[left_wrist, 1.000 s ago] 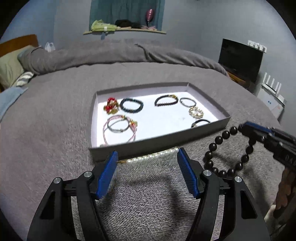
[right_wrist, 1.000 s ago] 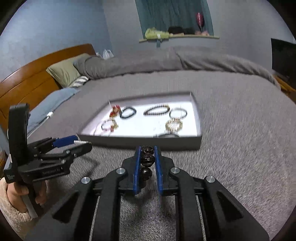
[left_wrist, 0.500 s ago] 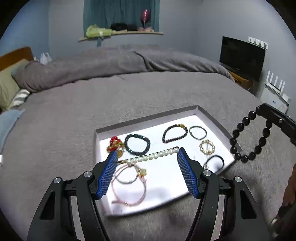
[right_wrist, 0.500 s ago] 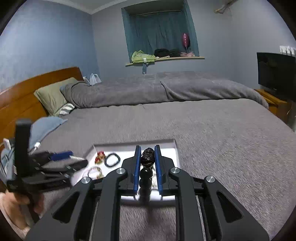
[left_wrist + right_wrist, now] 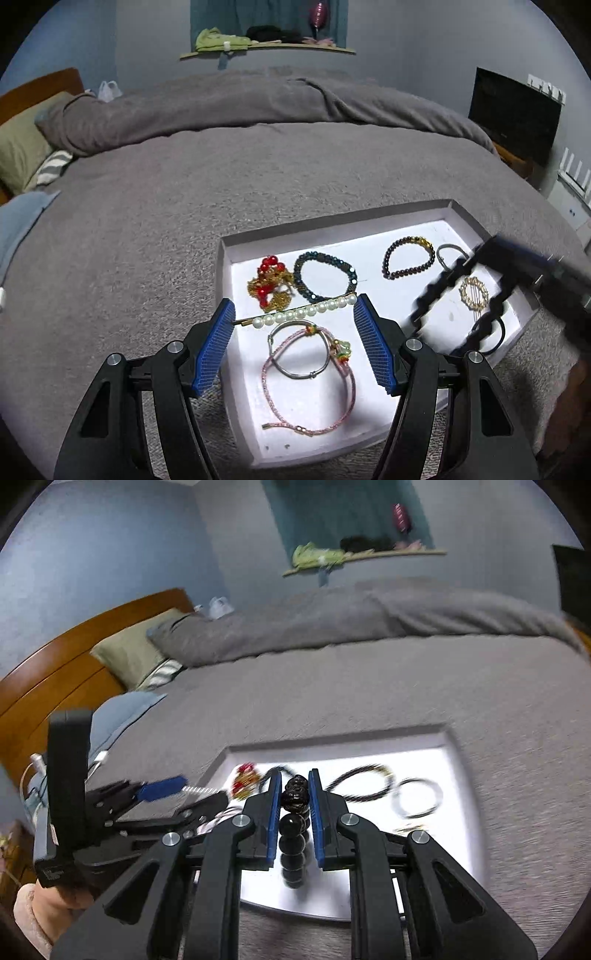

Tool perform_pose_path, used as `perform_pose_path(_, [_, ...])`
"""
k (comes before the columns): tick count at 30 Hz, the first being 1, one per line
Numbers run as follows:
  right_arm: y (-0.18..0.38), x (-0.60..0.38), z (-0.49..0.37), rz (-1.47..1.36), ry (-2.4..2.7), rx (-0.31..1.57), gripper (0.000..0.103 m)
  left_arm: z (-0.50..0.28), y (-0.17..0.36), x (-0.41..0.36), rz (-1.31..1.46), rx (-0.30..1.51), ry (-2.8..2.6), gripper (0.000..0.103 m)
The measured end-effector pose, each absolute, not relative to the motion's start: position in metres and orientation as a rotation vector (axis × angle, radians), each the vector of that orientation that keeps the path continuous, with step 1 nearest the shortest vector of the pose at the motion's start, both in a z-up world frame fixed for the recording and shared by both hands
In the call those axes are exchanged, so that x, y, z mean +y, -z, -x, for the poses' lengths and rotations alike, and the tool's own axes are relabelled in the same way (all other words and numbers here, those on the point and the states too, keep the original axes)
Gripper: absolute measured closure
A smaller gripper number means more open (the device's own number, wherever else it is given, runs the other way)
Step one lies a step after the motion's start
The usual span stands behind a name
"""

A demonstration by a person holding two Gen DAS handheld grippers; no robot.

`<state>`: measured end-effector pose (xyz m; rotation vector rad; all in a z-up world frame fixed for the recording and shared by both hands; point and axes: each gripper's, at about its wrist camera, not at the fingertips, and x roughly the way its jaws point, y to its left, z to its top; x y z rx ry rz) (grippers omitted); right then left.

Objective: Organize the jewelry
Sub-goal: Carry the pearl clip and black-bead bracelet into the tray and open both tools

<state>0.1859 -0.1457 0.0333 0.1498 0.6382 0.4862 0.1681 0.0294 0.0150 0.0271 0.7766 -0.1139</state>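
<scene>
Here the left gripper [image 5: 294, 314] is clamped across the ends of a pearl hair pin [image 5: 300, 313], its blue pads spread wide with the row of pearls stretched between them, hanging over the near left part of a shallow white tray [image 5: 222, 280] that sits on a grey bedspread [image 5: 147, 206]. Below the pin, inside the tray, lie a pink cord bracelet [image 5: 306, 387] looped with a thin silver bangle [image 5: 299, 350]; beyond it sit a red and gold beaded piece [image 5: 267, 282], a dark teal bead bracelet [image 5: 325, 277], a dark bead bracelet with gold beads [image 5: 408, 258] and a grey ring-shaped band [image 5: 448, 253]. The right gripper [image 5: 294, 794] has its pads closed narrowly on a black bead bracelet [image 5: 293, 830], which dangles in a loop over the tray's right half; in the left wrist view this loop is blurred and hangs in front of a gold round piece [image 5: 474, 293] and a black band [image 5: 487, 332], partly hiding them. Around the tray the bed is otherwise bare fabric, with a rolled grey duvet [image 5: 258, 107] farther back, an olive pillow [image 5: 22, 147] by a wooden headboard [image 5: 55, 675], a window ledge [image 5: 266, 46] holding clothes, and a dark television [image 5: 515, 118] at the right.
</scene>
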Motion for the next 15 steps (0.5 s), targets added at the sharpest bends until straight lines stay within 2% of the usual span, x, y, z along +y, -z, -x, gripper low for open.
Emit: perform_pose_path(15, [0.018, -0.149, -0.213, -0.141, -0.408, 0.841, 0.088, -0.172, -0.010, 0.021, -0.041, 0.793, 0.142, 0.035])
